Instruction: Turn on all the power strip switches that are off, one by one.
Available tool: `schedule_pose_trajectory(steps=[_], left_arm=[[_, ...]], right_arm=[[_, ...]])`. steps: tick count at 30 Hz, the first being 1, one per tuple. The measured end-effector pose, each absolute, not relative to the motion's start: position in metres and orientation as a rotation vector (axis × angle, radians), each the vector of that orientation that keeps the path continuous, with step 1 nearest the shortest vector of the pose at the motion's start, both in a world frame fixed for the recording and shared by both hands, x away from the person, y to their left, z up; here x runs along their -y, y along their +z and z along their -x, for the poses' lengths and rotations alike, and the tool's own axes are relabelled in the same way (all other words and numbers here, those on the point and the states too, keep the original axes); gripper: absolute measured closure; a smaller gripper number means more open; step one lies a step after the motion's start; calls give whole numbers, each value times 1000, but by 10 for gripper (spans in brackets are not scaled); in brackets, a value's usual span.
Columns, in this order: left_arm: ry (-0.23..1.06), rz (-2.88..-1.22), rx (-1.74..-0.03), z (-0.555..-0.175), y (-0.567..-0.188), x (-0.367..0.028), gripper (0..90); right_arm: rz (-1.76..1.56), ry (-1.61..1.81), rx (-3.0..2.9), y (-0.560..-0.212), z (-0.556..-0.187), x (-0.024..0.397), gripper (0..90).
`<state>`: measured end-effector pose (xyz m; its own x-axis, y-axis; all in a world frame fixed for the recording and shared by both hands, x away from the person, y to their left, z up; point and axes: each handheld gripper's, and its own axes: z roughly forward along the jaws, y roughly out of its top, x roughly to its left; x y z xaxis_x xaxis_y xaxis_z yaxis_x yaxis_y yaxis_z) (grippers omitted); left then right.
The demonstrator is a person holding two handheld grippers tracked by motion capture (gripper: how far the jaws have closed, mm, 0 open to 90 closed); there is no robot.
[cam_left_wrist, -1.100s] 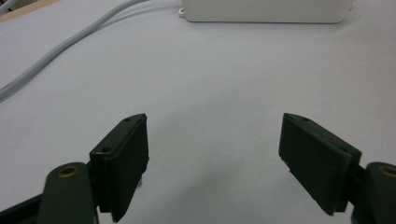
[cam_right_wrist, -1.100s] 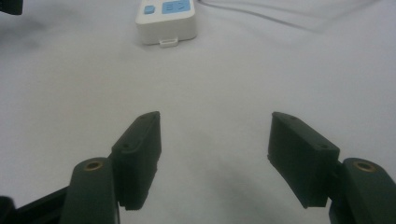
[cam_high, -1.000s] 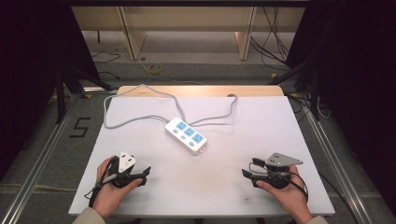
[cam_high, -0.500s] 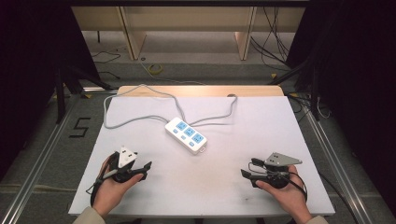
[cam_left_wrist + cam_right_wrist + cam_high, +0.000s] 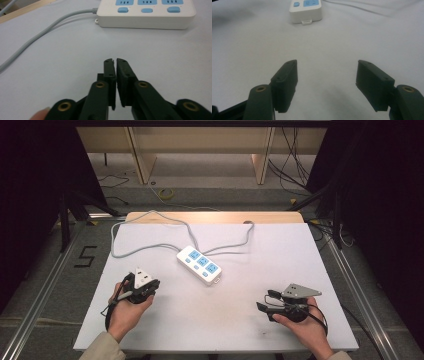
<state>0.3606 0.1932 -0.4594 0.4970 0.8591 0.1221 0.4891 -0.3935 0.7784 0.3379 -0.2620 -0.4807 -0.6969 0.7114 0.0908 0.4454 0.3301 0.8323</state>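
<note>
While the left tongs [image 5: 115, 60] point toward the power strip [image 5: 199, 264], their jaws have just been closing and now stand almost together with nothing between them. This white strip with blue sockets lies near the middle of the table [image 5: 165, 330], and its grey cable [image 5: 145, 247] runs to the far edge. On the other side the right tongs [image 5: 326, 65] stand wide and empty, low over the bare surface, well apart from the strip.
</note>
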Motion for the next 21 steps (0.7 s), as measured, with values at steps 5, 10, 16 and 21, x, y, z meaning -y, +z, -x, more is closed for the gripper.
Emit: schedule_pose_trajectory(steps=[5,10,16,21], left_arm=[[671,-2080,-1090,-369,-465,-189,897],[671,-2076,-1091,-374,-464,-184,897],[668,-2082,-1074,-383,-466,-178,897],[675,-2068,-1063,-389,-464,-173,897]], right_arm=[[-1038,1294,-2321,-482,-338,261,343],[-1030,1288,-2322,-483,-335,259,340],[-1017,1285,-2330,-483,-331,259,339],[-1026,1286,-2326,-483,-330,260,338]])
